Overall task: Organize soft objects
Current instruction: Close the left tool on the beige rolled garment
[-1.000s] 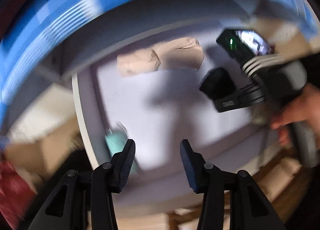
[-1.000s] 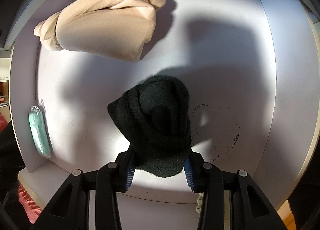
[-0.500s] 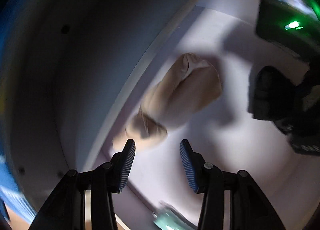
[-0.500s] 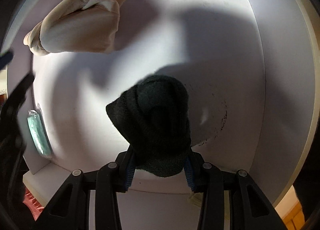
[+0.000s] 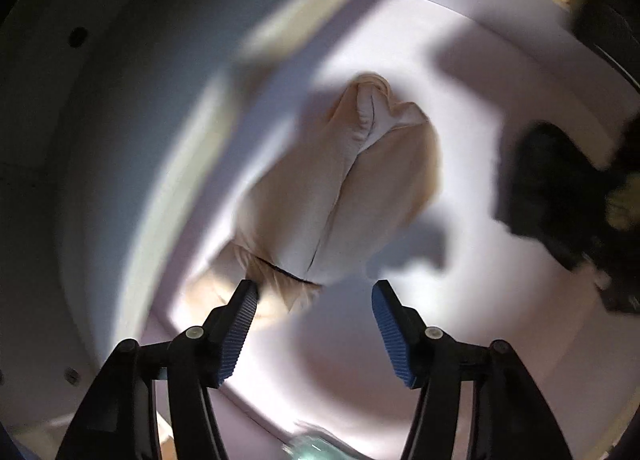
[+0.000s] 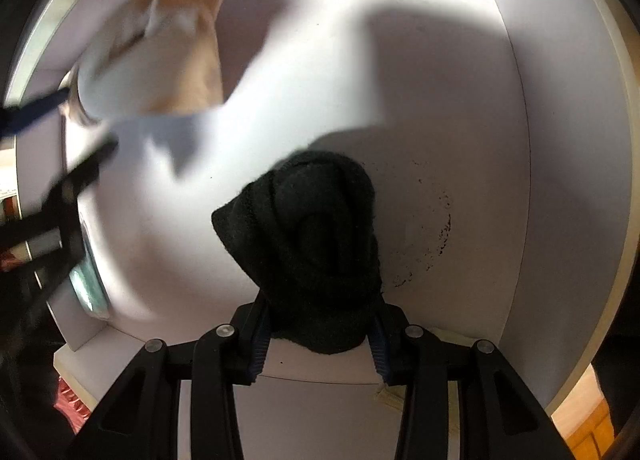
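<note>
A beige cloth bundle (image 5: 340, 188), tied off at its near end, lies on the floor of a white bin (image 5: 460, 72). My left gripper (image 5: 314, 300) hovers just over that tied end. Its jaws are opening, the tied end sits by the left finger, and neither pad presses on it. In the right wrist view the beige bundle (image 6: 176, 52) lies at the far left with the left gripper (image 6: 64, 140) blurred beside it. My right gripper (image 6: 320, 324) is shut on a rolled black knit piece (image 6: 312, 228), which hangs above the bin floor (image 6: 440, 100). The black piece (image 5: 540, 180) also shows at the right of the left wrist view.
A teal packet (image 6: 90, 288) leans against the bin's left wall, and its edge (image 5: 316, 448) shows at the bottom of the left wrist view. The bin's white walls (image 6: 572, 140) rise around the floor. A ring of dark specks (image 6: 436, 236) marks the floor. Something red (image 6: 68, 396) lies outside, lower left.
My left gripper has rolled and dropped into the bin close over the beige bundle, and its jaws now stand wider apart. My right gripper has kept its hold on the black piece.
</note>
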The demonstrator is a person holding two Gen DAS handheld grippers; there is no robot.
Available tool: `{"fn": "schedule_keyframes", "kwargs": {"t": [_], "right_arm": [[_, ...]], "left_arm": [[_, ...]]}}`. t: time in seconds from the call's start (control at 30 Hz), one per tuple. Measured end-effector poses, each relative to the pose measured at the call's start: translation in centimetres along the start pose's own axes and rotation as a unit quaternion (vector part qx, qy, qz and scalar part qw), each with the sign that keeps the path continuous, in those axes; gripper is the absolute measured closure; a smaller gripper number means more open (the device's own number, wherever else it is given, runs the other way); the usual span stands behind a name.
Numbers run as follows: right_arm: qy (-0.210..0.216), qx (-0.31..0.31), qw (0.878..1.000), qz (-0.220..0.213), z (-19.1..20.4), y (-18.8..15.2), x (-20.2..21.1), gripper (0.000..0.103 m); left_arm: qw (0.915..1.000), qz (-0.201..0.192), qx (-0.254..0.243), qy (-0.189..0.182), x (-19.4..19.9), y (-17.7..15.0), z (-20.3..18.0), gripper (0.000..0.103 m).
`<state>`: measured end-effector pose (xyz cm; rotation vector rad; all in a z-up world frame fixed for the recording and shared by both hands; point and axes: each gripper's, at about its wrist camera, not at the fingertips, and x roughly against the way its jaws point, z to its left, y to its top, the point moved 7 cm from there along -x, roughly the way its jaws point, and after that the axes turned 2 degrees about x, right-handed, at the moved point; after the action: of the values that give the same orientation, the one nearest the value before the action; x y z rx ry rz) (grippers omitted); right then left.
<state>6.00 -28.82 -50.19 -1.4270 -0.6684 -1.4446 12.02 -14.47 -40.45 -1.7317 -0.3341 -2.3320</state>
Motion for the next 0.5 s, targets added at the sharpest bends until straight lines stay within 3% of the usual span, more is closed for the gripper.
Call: {"fn": "schedule_keyframes", "kwargs": {"t": [0.1, 0.2, 0.33, 0.4, 0.5], "right_arm": [[0.0, 0.001, 1.0, 0.0, -0.6, 0.4, 0.6, 0.061], [0.0, 0.0, 1.0, -0.001, -0.9, 0.9, 1.2, 0.061], [0.001, 0.001, 1.0, -0.001, -1.0, 1.2, 1.4, 0.061], [0.002, 0.001, 1.0, -0.001, -1.1, 1.4, 1.5, 0.061], [0.002, 0.002, 1.0, -0.001, -1.2, 1.6, 1.4, 0.061]], "left_arm": [[0.9993, -0.006, -0.022, -0.031, 1.0, -1.5, -1.9, 0.045], [0.9987, -0.034, -0.034, 0.021, 2.0, -1.6, -1.7, 0.045], [0.9918, -0.071, -0.062, 0.086, 2.8, 0.2, -0.4, 0.045], [0.9905, -0.058, -0.075, 0.1, 2.0, 1.2, 0.4, 0.045], [0.9932, -0.028, -0.078, 0.082, 0.1, 1.8, 1.1, 0.045]]}}
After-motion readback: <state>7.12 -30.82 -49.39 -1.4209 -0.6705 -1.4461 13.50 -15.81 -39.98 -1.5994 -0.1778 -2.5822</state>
